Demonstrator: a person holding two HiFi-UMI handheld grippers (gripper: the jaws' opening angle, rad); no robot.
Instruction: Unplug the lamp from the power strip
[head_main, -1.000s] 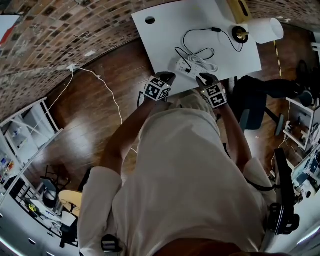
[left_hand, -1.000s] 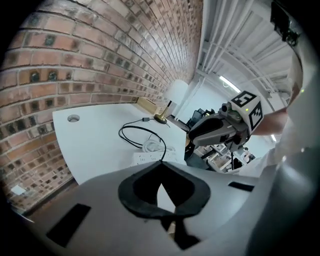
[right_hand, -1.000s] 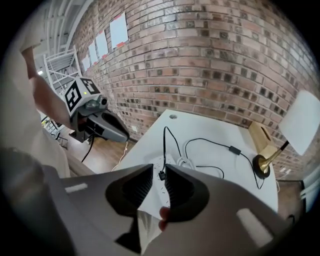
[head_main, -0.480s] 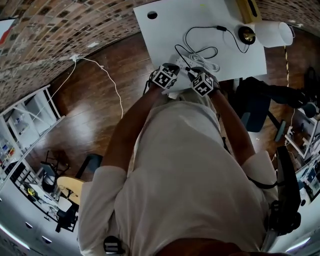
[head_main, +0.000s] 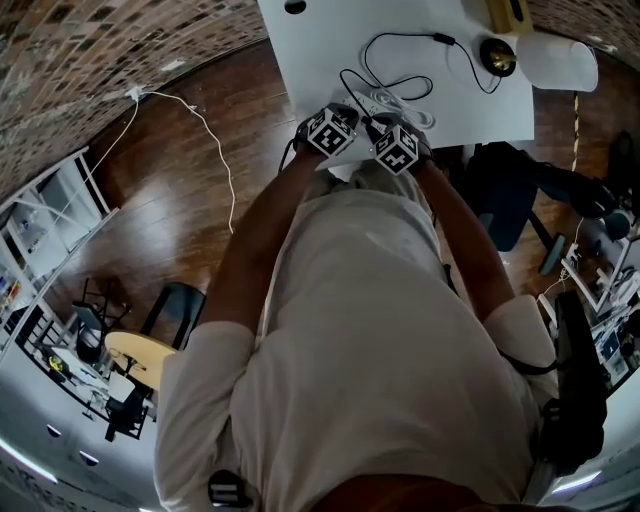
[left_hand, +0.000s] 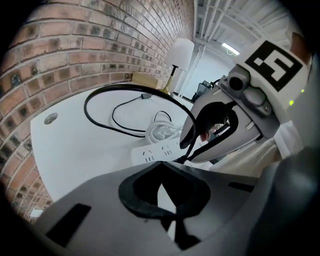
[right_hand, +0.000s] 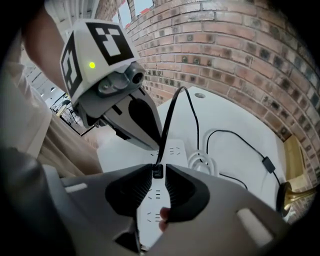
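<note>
Person: pale beige short-sleeved shirt (head_main: 380, 330), loosely cut.

left gripper (left_hand: 160, 192): grey moulded housing, topped by a white cube (head_main: 331, 131) printed with black square markers, seen at 12 o'clock in the head view. A small green light (right_hand: 92, 65) is set into one cube face, and a round camera lens (right_hand: 135, 75) is mounted at 4 o'clock from it. The fingers (left_hand: 132, 192) are lined with black pads. A rectangular slot (left_hand: 70, 224) is cut into the grey shell at 8 o'clock.

right gripper (right_hand: 159, 172): same grey build, with a matching marker cube (head_main: 397, 149) and green light (left_hand: 291, 102).
</note>
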